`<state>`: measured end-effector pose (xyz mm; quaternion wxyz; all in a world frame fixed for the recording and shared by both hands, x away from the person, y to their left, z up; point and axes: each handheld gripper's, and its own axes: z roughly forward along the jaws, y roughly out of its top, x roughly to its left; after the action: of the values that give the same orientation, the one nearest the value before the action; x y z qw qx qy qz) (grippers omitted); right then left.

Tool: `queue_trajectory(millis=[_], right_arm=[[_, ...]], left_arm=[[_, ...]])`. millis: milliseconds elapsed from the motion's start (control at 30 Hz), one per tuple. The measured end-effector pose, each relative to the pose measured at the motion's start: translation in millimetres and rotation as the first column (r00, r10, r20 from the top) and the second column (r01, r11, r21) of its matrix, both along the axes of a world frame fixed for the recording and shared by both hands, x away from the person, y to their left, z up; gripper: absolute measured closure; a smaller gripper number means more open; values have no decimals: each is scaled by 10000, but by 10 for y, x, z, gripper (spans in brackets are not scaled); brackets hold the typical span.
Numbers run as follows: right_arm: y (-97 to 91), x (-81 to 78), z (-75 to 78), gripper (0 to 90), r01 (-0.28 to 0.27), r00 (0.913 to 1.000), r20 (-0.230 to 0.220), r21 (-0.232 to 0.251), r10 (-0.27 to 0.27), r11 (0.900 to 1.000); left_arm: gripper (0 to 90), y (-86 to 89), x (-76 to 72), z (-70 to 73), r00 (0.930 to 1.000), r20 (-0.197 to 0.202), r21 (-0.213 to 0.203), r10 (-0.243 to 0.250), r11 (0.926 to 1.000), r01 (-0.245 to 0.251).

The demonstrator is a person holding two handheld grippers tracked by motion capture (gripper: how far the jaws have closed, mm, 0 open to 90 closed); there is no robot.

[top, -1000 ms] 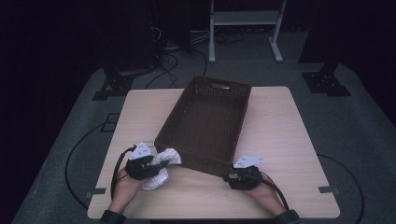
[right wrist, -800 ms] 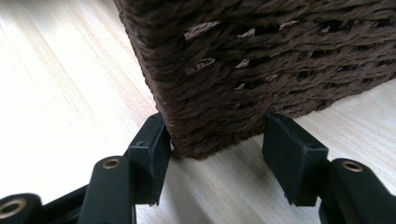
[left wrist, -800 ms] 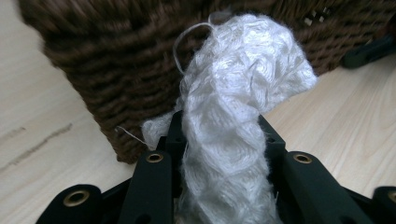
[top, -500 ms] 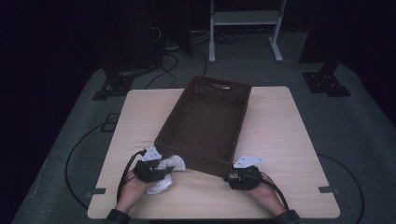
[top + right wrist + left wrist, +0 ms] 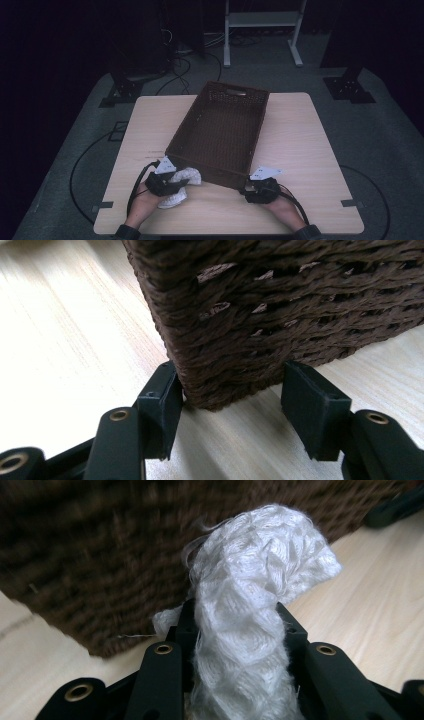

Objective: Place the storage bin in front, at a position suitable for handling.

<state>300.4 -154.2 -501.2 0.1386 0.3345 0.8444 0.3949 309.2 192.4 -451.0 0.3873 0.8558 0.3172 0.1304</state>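
Observation:
A white knitted cloth [image 5: 189,175] [image 5: 250,575] sits bunched between the jaws of my left gripper [image 5: 180,183] [image 5: 235,617], which is shut on it. The cloth's top flops over just in front of the near wall of a brown woven basket [image 5: 220,172] [image 5: 100,550]. The basket lies slantwise across the middle of the table. My right gripper [image 5: 246,188] [image 5: 235,390] straddles the basket's [image 5: 280,300] near right corner. One pad touches the weave and the other pad stands a little off it, so the gripper is open.
The light wooden table [image 5: 310,145] has bare room left and right of the basket. Cables trail from both grippers over the near edge. A white metal stand [image 5: 260,20] and dark equipment bases stand on the floor beyond the table.
My left gripper with the cloth has shifted a little to the right, closer to the basket's near wall. The right gripper and the basket have kept still.

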Motion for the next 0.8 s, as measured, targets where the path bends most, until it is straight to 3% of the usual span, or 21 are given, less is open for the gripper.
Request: queue_trajectory(millis=[333,533,800], right_arm=[[1,0,-1,414,7,10000,-2,16,-7,10000],[1,0,0,415,10,10000,-15,8,-10,10000],[1,-1,-1,415,8,10000,-9,6,-8,10000]], left_arm=[[649,-10,-88,261,9978,660,-754,-96,9970,146],[650,-42,-121,384,9946,1010,-924,-235,9952,329],[650,-73,-124,378,9951,934,-1026,-329,9938,425]])
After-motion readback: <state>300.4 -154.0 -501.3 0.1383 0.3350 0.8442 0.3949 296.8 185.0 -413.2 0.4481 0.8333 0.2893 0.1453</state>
